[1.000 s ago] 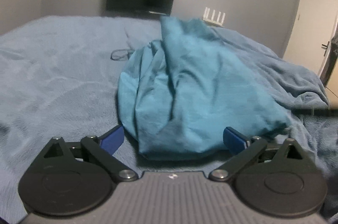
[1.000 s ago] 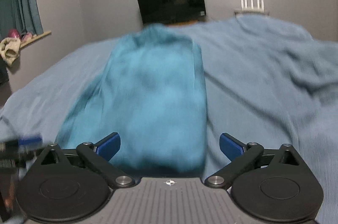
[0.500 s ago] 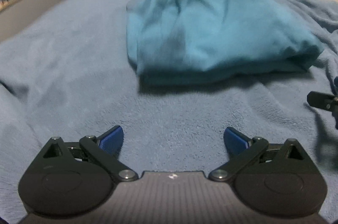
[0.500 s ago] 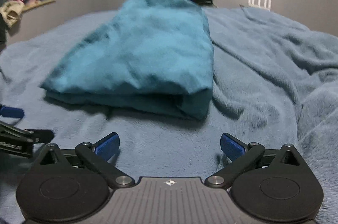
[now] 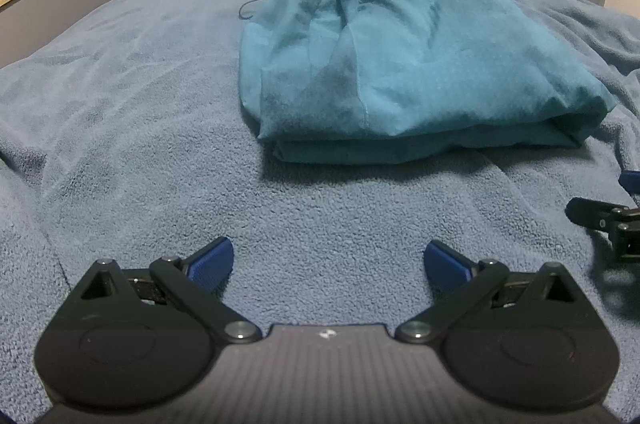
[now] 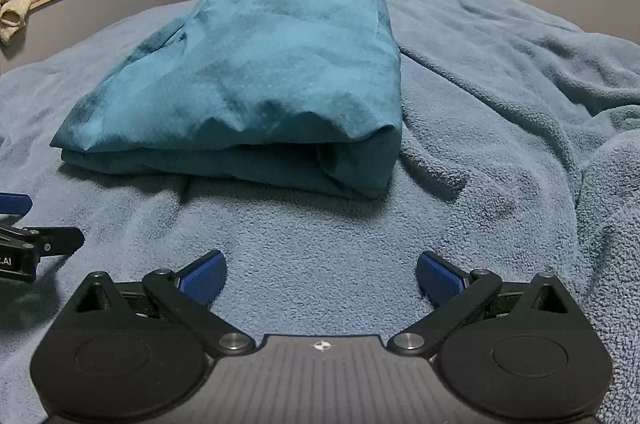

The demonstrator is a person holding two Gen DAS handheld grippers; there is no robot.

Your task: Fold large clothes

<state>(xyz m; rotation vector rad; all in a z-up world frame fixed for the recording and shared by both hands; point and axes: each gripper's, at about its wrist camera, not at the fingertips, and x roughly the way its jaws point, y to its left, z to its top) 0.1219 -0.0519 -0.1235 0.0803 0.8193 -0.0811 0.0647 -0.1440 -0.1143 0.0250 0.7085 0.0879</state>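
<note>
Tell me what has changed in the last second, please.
Both tongs, left and right, drew back from the folded teal garment, which now lies apart from them on the blue blanket. Both were open throughout; neither held anything. The garment stayed folded in place.

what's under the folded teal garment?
The teal garment lies in folded layers on the blue fleece blanket. A dark cord pokes out at its far edge. Anything beneath it is covered.

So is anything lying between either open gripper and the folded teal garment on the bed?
Nothing visible: only bare blue fleece blanket separates the left gripper and the right gripper from the folded teal garment.
</note>
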